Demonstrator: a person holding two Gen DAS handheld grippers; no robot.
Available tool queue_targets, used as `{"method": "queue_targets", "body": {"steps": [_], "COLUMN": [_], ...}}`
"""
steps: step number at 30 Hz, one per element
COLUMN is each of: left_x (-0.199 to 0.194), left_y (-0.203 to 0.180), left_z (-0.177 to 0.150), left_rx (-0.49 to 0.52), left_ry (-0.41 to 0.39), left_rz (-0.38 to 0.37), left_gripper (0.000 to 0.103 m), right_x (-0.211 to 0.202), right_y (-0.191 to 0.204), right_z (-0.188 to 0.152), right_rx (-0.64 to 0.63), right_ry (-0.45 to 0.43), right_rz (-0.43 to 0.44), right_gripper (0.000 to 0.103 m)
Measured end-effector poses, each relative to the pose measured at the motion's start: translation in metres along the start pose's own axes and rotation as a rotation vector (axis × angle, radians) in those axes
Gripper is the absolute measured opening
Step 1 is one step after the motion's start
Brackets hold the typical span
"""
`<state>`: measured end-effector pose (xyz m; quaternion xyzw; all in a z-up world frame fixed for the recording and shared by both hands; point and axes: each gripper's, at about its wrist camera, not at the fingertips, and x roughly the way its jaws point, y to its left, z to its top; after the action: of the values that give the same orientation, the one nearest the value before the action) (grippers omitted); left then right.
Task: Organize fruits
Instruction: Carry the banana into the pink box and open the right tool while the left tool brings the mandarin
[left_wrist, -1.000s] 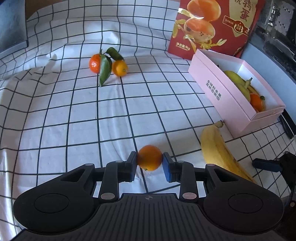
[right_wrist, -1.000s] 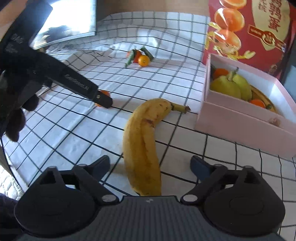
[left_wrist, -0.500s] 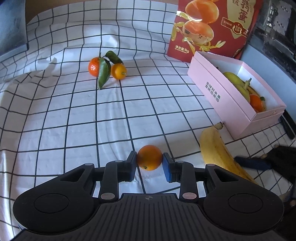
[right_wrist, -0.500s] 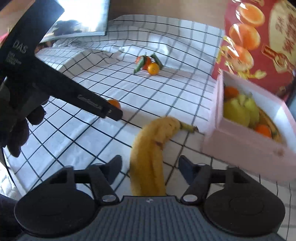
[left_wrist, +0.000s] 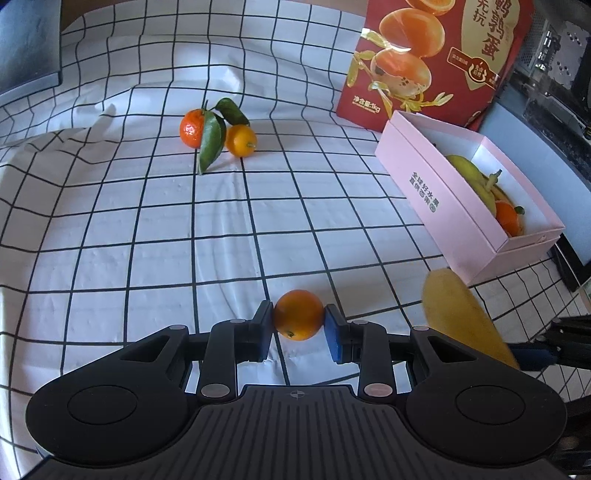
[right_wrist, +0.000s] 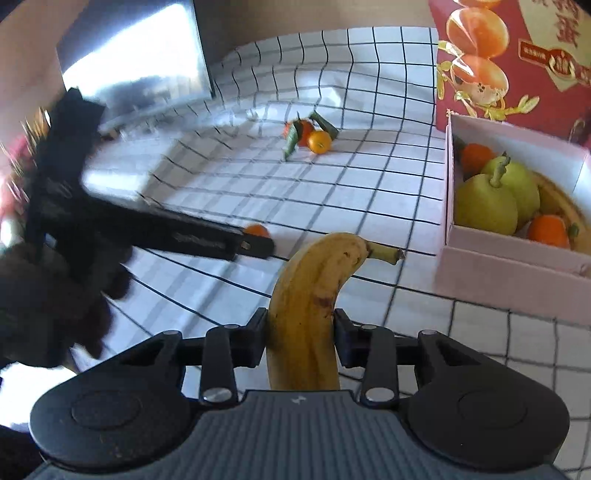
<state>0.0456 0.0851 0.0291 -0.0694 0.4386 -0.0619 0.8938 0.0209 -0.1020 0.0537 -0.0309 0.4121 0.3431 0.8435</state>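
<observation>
My left gripper (left_wrist: 298, 323) is shut on a small orange (left_wrist: 298, 314), low over the checked cloth. The right gripper (right_wrist: 300, 334) is closing on a yellow banana (right_wrist: 314, 291), its pads pressed against both sides; the banana's stem end points away toward the pink box (right_wrist: 517, 273). That same banana (left_wrist: 461, 314) shows blurred at the right of the left wrist view. The pink box (left_wrist: 443, 206) holds pears (right_wrist: 487, 199) and oranges. Two more citrus fruits with green leaves (left_wrist: 218, 133) lie further back on the cloth.
A red gift carton (left_wrist: 436, 55) stands behind the pink box. A dark flat panel (right_wrist: 136, 62) leans at the back left. A gloved hand (right_wrist: 48, 295) holds the left gripper at the left of the right wrist view. The cloth wrinkles near the far citrus.
The right gripper's jaws closed from wide open onto the banana and lifted it slightly off the cloth. The left gripper kept still with the orange in it.
</observation>
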Motion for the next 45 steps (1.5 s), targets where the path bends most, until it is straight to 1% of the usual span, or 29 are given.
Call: {"method": "queue_targets", "body": {"steps": [2, 4, 8, 10, 15, 18, 21, 24, 26, 28, 30, 33, 35, 36, 38, 41, 43, 45], "left_x": [0.0, -0.001, -0.001, -0.002, -0.004, -0.009, -0.015, -0.02, -0.022, -0.022, -0.021, -0.018, -0.017, -0.016, -0.015, -0.009, -0.004, 0.0], "left_y": [0.0, -0.001, -0.001, -0.004, -0.016, -0.025, -0.033, -0.04, -0.044, -0.046, -0.046, -0.042, -0.039, -0.037, -0.034, -0.034, -0.037, -0.042], "left_z": [0.0, 0.0, -0.001, -0.003, -0.002, 0.001, 0.001, 0.002, 0.002, 0.002, 0.003, 0.002, 0.002, 0.003, 0.003, 0.006, 0.007, 0.008], "left_rx": [0.0, -0.003, -0.006, -0.006, 0.007, 0.008, 0.003, -0.01, -0.005, -0.001, -0.002, -0.011, -0.019, -0.023, -0.031, -0.039, -0.035, -0.023], "left_ry": [0.001, 0.005, 0.009, 0.007, -0.011, -0.031, -0.043, -0.048, -0.049, -0.043, -0.032, -0.015, -0.008, -0.005, 0.001, 0.013, 0.023, 0.032], "left_rz": [0.002, 0.003, -0.02, -0.032, -0.08, -0.118, -0.154, -0.189, -0.199, -0.203, -0.199, -0.186, -0.179, -0.176, -0.174, -0.183, -0.197, -0.211], "left_gripper": [0.034, 0.034, 0.033, 0.033, 0.033, 0.033, 0.033, 0.033, 0.033, 0.033, 0.033, 0.033, 0.033, 0.033, 0.033, 0.033, 0.033, 0.033], "right_x": [-0.007, -0.011, -0.027, -0.037, -0.075, -0.099, -0.113, -0.109, -0.099, -0.086, -0.07, -0.044, -0.029, -0.023, -0.02, -0.022, -0.031, -0.044], "right_y": [-0.006, -0.013, -0.019, -0.022, -0.037, -0.062, -0.095, -0.134, -0.16, -0.187, -0.208, -0.231, -0.24, -0.243, -0.246, -0.242, -0.236, -0.232], "right_z": [0.001, 0.0, -0.003, -0.002, 0.012, 0.029, 0.048, 0.066, 0.078, 0.086, 0.093, 0.096, 0.094, 0.093, 0.088, 0.081, 0.078, 0.079], "right_rx": [0.063, 0.108, 0.105, 0.104, 0.103, 0.123, 0.153, 0.213, 0.265, 0.335, 0.415, 0.509, 0.552, 0.569, 0.579, 0.527, 0.471, 0.426], "right_ry": [-0.005, -0.006, -0.034, -0.054, -0.138, -0.195, -0.231, -0.237, -0.235, -0.23, -0.229, -0.216, -0.197, -0.186, -0.163, -0.142, -0.162, -0.195], "right_rz": [0.058, 0.086, 0.059, 0.064, 0.069, 0.036, -0.041, -0.113, -0.125, -0.09, -0.029, 0.063, 0.089, 0.075, 0.014, -0.108, -0.156, -0.185], "right_gripper": [0.036, 0.036, 0.036, 0.036, 0.036, 0.036, 0.036, 0.036, 0.036, 0.036, 0.036, 0.036, 0.036, 0.036, 0.036, 0.037, 0.037, 0.037]}}
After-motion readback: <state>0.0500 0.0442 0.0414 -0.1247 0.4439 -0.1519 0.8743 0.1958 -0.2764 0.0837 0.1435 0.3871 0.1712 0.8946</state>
